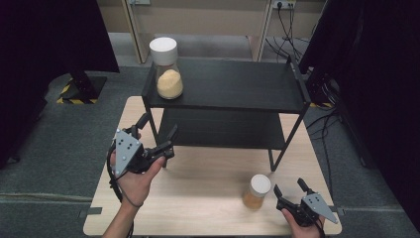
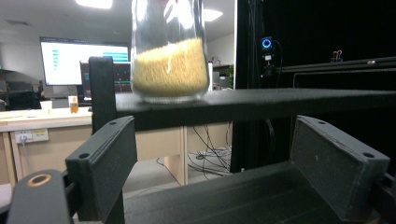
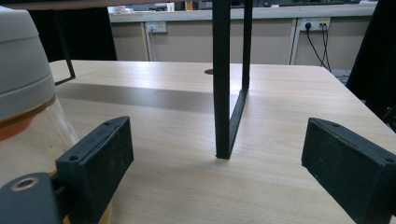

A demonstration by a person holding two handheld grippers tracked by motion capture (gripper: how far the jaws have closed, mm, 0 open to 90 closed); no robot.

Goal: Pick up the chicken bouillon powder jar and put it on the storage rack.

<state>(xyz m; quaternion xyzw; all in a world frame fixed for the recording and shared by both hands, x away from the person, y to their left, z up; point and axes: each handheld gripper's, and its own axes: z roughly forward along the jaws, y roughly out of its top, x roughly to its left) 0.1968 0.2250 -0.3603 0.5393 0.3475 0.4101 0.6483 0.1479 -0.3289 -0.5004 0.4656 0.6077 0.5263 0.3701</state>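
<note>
Jar (image 2: pixel 169 51) top cut off above left tool (image 2: pixel 210 163).

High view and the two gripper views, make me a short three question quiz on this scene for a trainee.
1. True or false: the jar of pale grain lies on its side on the wooden table.
2. Which tongs are closest to the small white-capped jar? A) left tongs B) right tongs
3. Fill in: the black rack has ___ shelves.

Key
1. False: it stands upright at the left end of the rack's top shelf.
2. B: the jar stands on the table just left of the right tongs, whose jaws are open with nothing between them.
3. Two.
</note>
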